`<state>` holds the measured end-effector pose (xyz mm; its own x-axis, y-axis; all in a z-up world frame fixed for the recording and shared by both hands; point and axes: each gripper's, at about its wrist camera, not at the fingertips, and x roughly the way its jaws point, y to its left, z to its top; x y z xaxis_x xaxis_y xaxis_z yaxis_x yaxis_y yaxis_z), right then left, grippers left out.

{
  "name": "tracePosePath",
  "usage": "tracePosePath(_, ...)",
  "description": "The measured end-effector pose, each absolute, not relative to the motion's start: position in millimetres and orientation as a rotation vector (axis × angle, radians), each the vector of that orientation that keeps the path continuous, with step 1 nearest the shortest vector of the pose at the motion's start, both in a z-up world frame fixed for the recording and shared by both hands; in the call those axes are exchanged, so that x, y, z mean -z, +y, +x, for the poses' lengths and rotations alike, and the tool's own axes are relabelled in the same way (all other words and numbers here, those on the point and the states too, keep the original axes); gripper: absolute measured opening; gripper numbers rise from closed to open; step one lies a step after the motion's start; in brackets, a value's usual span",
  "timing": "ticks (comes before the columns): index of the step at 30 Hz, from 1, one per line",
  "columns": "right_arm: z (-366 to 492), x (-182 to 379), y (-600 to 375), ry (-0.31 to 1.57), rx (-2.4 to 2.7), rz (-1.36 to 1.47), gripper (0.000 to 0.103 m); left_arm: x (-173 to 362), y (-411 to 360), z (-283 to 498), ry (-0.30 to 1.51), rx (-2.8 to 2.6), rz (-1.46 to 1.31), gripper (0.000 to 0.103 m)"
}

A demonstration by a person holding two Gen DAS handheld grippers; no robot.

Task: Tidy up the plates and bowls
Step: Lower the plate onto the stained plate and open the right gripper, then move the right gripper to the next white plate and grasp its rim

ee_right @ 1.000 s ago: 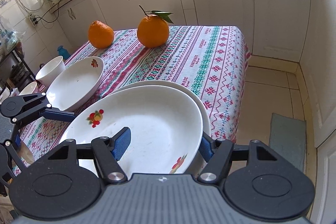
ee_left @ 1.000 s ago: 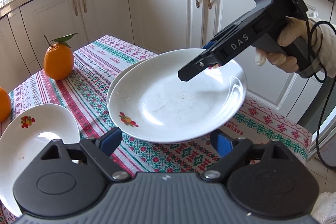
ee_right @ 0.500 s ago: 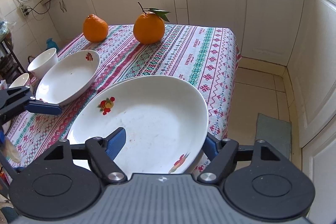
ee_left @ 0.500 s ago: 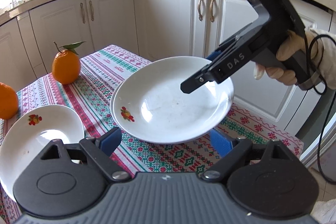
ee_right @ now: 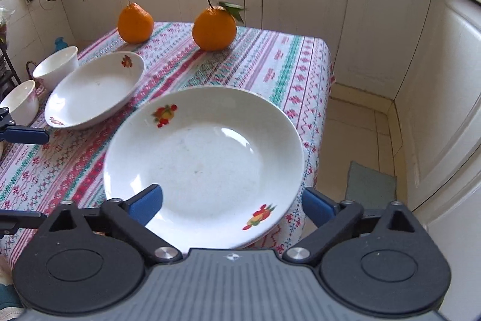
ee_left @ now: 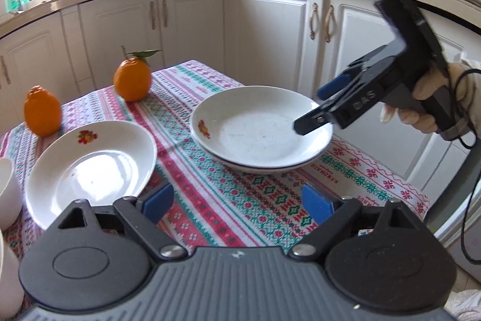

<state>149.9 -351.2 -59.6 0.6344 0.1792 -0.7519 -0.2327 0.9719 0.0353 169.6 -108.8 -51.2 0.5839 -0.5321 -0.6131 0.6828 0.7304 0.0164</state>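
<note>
Two white fruit-print plates are stacked near the table's right corner; the top plate fills the right wrist view. My right gripper is open, its jaws apart, just above the stack's near rim and holding nothing; from the left wrist view it hovers over the stack's right side. A third white plate lies alone to the left, also in the right wrist view. My left gripper is open and empty above the tablecloth, near this plate.
Two oranges stand at the far side of the patterned tablecloth. Two white bowls sit at the table's left end. White cabinets surround the table. The floor drops off past the table's right edge.
The right gripper lowered the plate it held onto the other plate and let go. Both grippers pulled back and up from the table.
</note>
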Motion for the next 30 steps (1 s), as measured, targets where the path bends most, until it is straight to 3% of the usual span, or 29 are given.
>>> tracePosePath(12,98.3,42.9,-295.6,0.746,-0.289,-0.093,0.103,73.3,-64.8,181.7,0.698,0.350,0.165,0.095)
tracePosePath(25,106.8,39.5,-265.9,0.748,-0.361,-0.171,0.103,99.2,-46.9,218.0,0.753,0.208,0.100,0.095)
tracePosePath(30,124.8,38.8,-260.0,0.760,-0.403,-0.189,0.103,102.0,-50.5,227.8,0.750,0.221,0.109,0.103)
